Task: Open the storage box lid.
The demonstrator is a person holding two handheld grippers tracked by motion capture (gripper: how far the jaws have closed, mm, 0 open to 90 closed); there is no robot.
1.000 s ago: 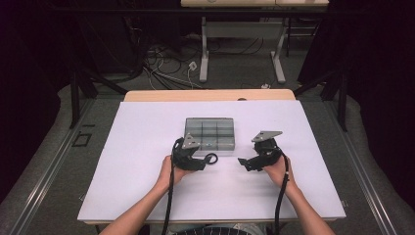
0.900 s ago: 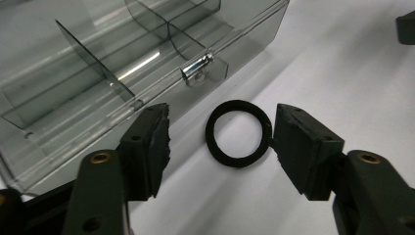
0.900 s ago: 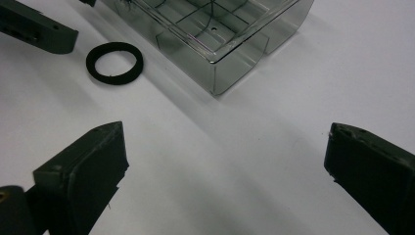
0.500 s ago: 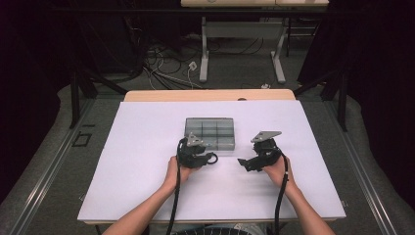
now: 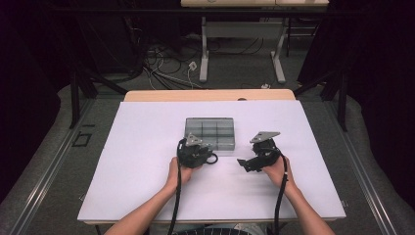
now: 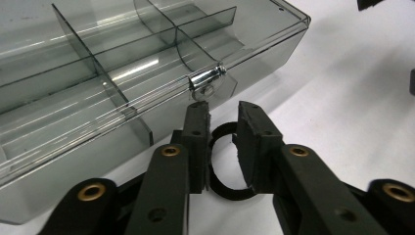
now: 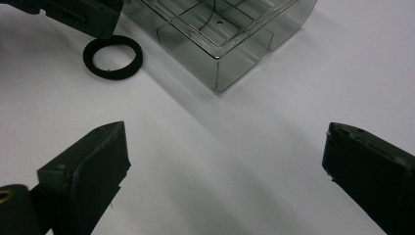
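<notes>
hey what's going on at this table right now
A person holds a gripper in each hand at a white table. The left gripper, jaws slightly apart, straddles one side of a black ring lying by the latch of a closed clear compartment box. The right gripper hangs wide open nearby, holding nothing.

You have one clear divided box (image 5: 210, 132) and one black ring (image 7: 113, 57) on one table (image 5: 147, 147). You hold two hand-held grippers: left hand-held gripper (image 5: 198, 148), right hand-held gripper (image 5: 244, 164).

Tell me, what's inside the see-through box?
The clear box has dividers making compartments, and those visible look empty. Its lid is shut with a small metal latch. The far compartments run out of view.
</notes>
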